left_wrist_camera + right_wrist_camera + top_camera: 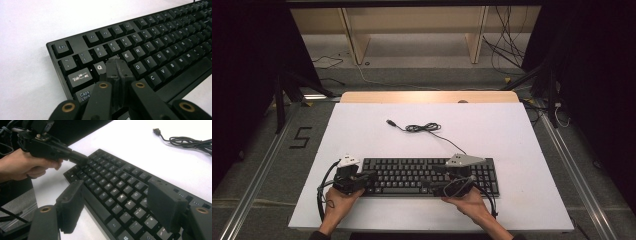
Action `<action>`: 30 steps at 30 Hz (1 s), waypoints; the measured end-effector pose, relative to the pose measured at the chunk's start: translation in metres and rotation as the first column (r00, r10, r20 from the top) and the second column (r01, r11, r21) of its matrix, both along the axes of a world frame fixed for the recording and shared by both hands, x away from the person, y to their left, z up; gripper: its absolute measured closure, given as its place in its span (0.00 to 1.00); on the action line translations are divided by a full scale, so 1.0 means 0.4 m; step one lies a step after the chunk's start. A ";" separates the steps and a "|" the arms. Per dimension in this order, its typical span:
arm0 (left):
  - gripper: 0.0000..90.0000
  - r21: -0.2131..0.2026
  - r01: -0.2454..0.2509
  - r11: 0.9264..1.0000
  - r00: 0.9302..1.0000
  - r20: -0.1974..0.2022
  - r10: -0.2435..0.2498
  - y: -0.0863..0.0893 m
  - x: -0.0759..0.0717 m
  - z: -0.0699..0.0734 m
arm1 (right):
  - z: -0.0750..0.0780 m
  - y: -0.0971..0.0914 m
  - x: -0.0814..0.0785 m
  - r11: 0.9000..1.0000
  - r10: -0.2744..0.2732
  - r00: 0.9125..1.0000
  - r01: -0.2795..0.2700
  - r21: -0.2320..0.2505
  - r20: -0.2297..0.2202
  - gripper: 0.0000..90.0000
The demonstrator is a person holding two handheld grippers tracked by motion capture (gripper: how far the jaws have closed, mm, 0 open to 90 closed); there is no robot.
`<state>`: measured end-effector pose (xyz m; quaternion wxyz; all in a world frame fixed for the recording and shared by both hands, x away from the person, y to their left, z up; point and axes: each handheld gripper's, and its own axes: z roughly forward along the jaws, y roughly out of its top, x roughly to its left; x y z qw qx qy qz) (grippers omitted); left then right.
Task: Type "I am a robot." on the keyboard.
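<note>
With jaws pressed together, the left gripper (117, 65) is touching the W key area of the black keyboard (430, 176) lying on the white table (362, 135), while the right gripper (120, 205) is hovering over it, jaws apart.

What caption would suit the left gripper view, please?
Shut left gripper pressing its tip onto the keyboard near the Q key.

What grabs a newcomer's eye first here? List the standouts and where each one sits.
The black keyboard lies across the near half of the white table, its loose cable coiled behind it. The left gripper has its jaws pressed together, tips down on the keys beside Q. The right gripper hovers open over the keyboard's right half.
</note>
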<state>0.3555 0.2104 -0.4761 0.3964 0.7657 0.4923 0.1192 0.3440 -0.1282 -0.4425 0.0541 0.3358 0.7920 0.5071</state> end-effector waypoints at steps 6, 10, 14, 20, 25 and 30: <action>0.99 0.009 0.002 1.000 1.000 -0.007 -0.002 -0.002 0.001 -0.004 | 0.001 -0.002 -0.002 1.000 0.002 1.000 -0.002 0.004 0.002 0.35; 0.99 0.012 0.002 1.000 1.000 -0.010 -0.002 -0.003 0.002 -0.005 | 0.001 -0.001 -0.003 1.000 0.004 1.000 -0.004 0.001 0.003 0.35; 0.99 0.015 0.003 1.000 1.000 -0.013 -0.002 -0.003 0.002 -0.006 | 0.001 0.000 -0.003 1.000 0.007 1.000 -0.007 0.000 0.001 0.35; 0.99 0.025 -0.001 1.000 1.000 -0.014 0.002 -0.006 0.001 -0.013 | 0.000 0.002 -0.004 1.000 0.009 1.000 -0.009 -0.003 0.003 0.35; 0.99 0.029 -0.001 1.000 1.000 -0.012 0.001 -0.006 0.000 -0.011 | 0.000 0.003 -0.006 1.000 0.010 1.000 -0.010 -0.006 0.002 0.35; 0.96 0.009 -0.008 1.000 1.000 0.006 0.008 -0.004 -0.005 -0.003 | 0.000 0.003 -0.005 1.000 0.010 1.000 -0.010 -0.001 0.004 0.35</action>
